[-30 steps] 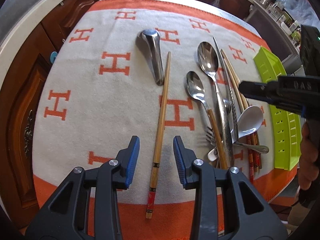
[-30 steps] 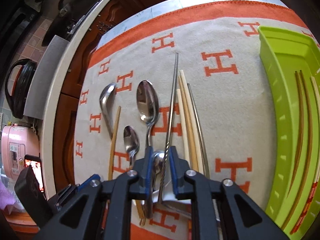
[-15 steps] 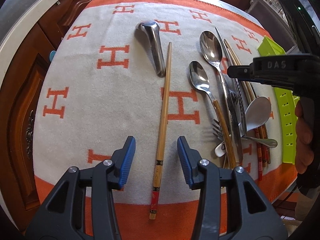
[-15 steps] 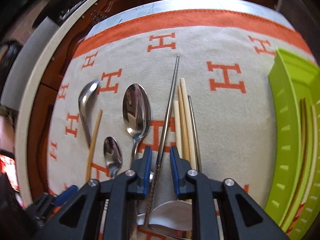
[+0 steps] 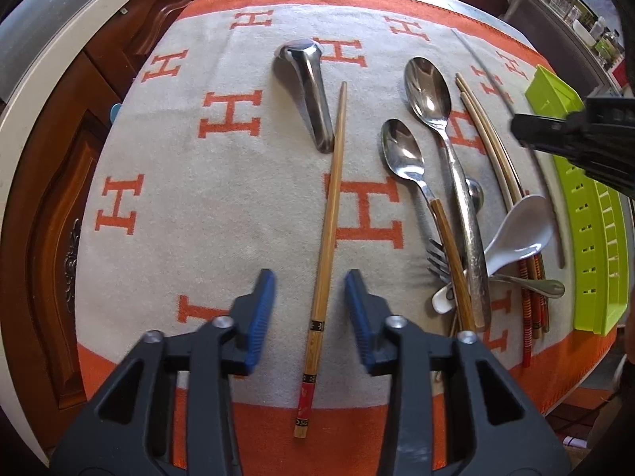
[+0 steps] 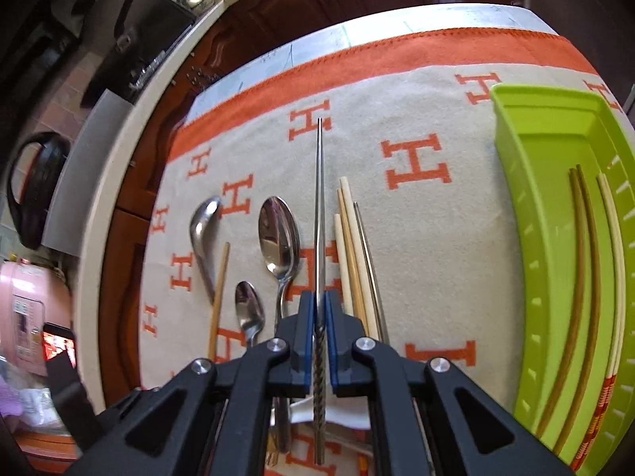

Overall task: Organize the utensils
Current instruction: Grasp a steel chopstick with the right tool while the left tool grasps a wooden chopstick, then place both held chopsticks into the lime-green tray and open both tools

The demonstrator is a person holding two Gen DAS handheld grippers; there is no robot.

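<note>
My right gripper point(image 6: 317, 307) is shut on a metal chopstick point(image 6: 319, 214) and holds it lifted above the cloth, pointing away. In the left wrist view the right gripper point(image 5: 528, 131) shows at the right with the blurred chopstick point(image 5: 482, 67). My left gripper point(image 5: 309, 301) is open, its fingers either side of a wooden chopstick point(image 5: 327, 234) lying on the cloth. Two steel spoons point(image 5: 428, 91), a steel soup spoon point(image 5: 313, 95), a white ceramic spoon point(image 5: 520, 238), a fork point(image 5: 438, 261) and more chopsticks point(image 5: 492, 150) lie on the cloth. A green tray point(image 6: 555, 206) holds several chopsticks point(image 6: 587, 246).
The orange-and-cream cloth point(image 5: 222, 182) covers the table, its front edge near my left gripper. Wooden cabinets point(image 5: 51, 198) stand to the left. A pink cooker point(image 6: 24, 317) and a black kettle point(image 6: 35, 186) show at the left of the right wrist view.
My right gripper closed on the metal chopstick and lifted it up off the pile. My left gripper moved a little forward over the wooden chopstick and stayed open.
</note>
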